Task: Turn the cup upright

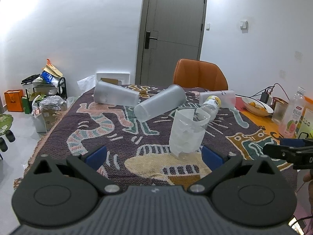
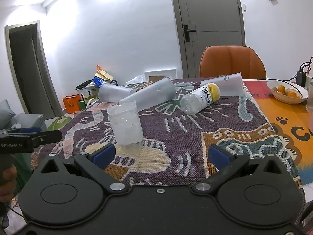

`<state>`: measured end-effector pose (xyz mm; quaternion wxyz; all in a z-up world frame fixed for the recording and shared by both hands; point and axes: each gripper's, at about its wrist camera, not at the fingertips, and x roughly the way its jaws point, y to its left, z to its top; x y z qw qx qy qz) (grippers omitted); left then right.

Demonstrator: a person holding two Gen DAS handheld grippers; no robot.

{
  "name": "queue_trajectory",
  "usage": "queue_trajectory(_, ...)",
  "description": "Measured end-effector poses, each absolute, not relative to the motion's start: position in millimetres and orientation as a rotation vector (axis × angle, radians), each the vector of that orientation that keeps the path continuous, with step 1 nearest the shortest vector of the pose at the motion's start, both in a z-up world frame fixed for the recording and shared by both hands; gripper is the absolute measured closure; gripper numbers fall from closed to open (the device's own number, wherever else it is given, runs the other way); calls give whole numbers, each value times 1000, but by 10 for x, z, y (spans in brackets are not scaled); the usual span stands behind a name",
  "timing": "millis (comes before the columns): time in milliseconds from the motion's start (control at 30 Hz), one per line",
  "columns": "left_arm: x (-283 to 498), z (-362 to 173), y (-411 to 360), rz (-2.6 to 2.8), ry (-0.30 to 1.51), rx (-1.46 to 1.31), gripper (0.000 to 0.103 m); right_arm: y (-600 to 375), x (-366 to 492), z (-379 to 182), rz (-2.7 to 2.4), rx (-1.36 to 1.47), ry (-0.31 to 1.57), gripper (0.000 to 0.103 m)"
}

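Observation:
A clear cut-off plastic cup [image 1: 186, 132] stands upright on the patterned cloth, just beyond my open left gripper [image 1: 154, 155] and a little right of its middle. It shows in the right wrist view [image 2: 126, 124] too, ahead of the left finger of my open right gripper [image 2: 161, 154]. Three frosted cups lie on their sides further back: left [image 1: 115, 96], middle [image 1: 160, 102] and right [image 1: 221, 97]. Both grippers are empty. The right gripper shows at the edge of the left wrist view [image 1: 289, 150].
A clear bottle with a yellow label [image 2: 200, 98] lies on its side behind the upright cup. A bowl of oranges [image 2: 286, 92], bottles and cables are at the table's right. An orange chair [image 1: 199, 74] stands at the far edge.

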<state>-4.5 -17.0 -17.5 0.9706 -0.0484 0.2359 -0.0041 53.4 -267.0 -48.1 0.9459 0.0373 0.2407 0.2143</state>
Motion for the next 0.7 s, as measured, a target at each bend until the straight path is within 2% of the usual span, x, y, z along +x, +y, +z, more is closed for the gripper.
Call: queue_trajectory(700,-9,-199,-226,-25,493,-80,1,-2689,559,-547,439,96,508,0)
